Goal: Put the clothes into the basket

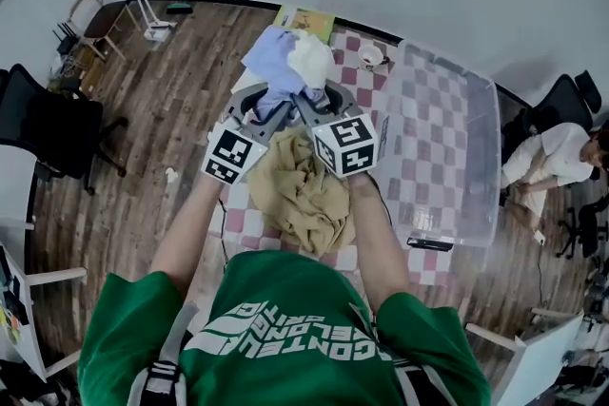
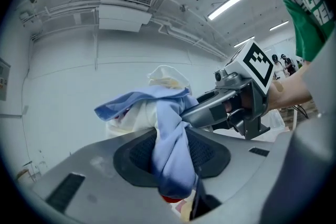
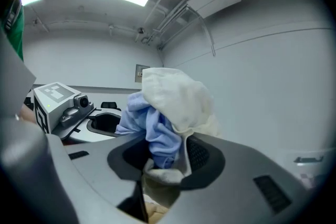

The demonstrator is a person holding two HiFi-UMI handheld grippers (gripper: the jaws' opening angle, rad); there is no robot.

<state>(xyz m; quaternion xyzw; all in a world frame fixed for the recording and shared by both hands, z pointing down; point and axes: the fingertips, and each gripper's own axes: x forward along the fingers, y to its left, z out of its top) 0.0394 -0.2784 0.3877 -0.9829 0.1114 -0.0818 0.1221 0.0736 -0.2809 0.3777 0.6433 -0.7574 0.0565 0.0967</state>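
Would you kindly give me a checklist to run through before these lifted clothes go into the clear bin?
1. Grip of the left gripper on the blue cloth: ok, jaws shut on it.
2. Grip of the right gripper on the cream cloth: ok, with some blue cloth pinched in too.
3. Way into the clear bin: ok, no lid shows and it stands just right of the grippers.
4. Blue cloth free of the tan garment below: cannot tell, the grippers cover the gap.
5. All clothes gathered: not ok, the tan garment lies unheld.
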